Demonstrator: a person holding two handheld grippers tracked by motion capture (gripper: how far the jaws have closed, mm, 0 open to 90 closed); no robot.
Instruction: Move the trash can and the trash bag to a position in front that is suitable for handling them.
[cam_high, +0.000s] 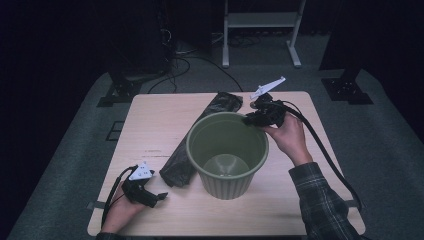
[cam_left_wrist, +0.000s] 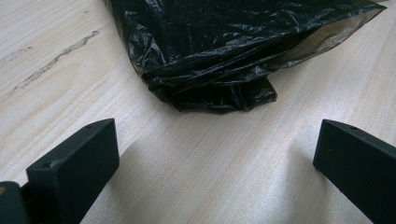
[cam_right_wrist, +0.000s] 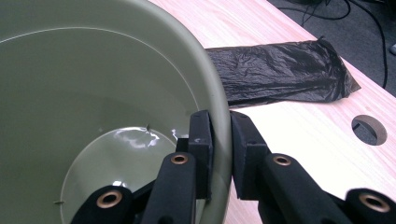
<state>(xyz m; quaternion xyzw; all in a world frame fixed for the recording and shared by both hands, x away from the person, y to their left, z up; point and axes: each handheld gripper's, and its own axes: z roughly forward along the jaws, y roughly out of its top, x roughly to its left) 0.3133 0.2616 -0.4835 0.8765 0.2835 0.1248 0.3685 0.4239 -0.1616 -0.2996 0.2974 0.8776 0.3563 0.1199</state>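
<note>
The right hand-held gripper (cam_right_wrist: 220, 140) pinches the green bin's (cam_high: 227, 150) far rim, the left hand-held gripper (cam_left_wrist: 215, 154) gapes empty just short of the black bag (cam_left_wrist: 224, 51) on the surface (cam_high: 150, 120); a thin-rim pinch could slip, tipping the bin.

no readable text, no labels, brands, nos. or signs on any obj in view

The left hand-held gripper (cam_left_wrist: 215, 154), jaws wide apart, faces a folded black bag (cam_left_wrist: 219, 51).
</note>
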